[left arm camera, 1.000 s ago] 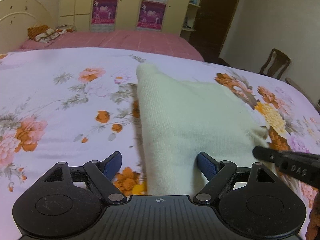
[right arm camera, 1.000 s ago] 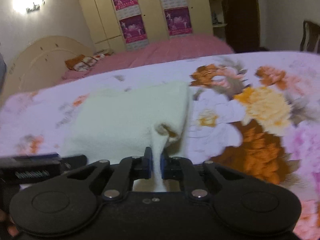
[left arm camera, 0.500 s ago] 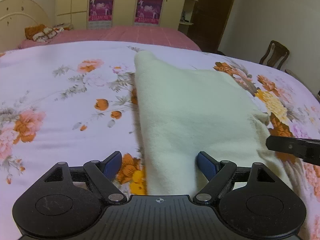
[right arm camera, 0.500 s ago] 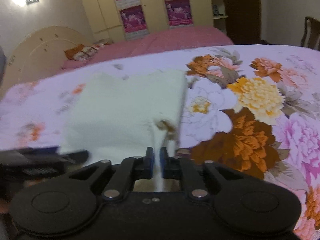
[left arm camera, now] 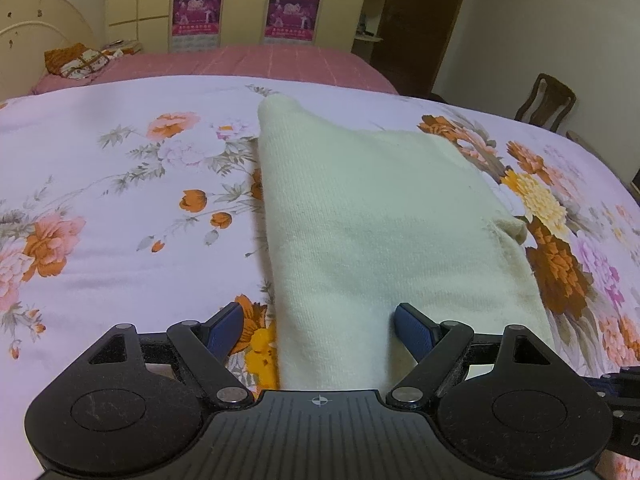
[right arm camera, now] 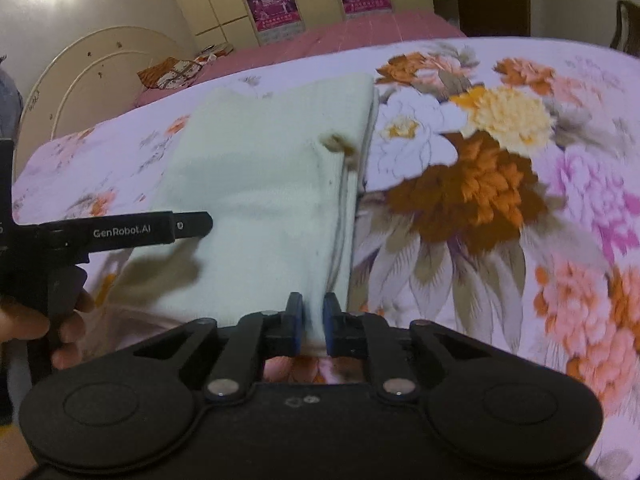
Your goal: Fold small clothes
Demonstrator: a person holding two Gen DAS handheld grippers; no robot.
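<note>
Cream garment (left arm camera: 372, 216) — right gripper (right arm camera: 313, 322) fingers pinch its edge; left gripper (left arm camera: 320, 330) fingers wide.

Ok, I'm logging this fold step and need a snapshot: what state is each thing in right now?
Cream garment: folded, lying on the bedsheet, near edge lifted.
Left claw: open, fingers either side of the garment's near end, not pinching.
Right claw: shut on the garment's edge.
Floral bedsheet: spread flat under the garment.
</note>
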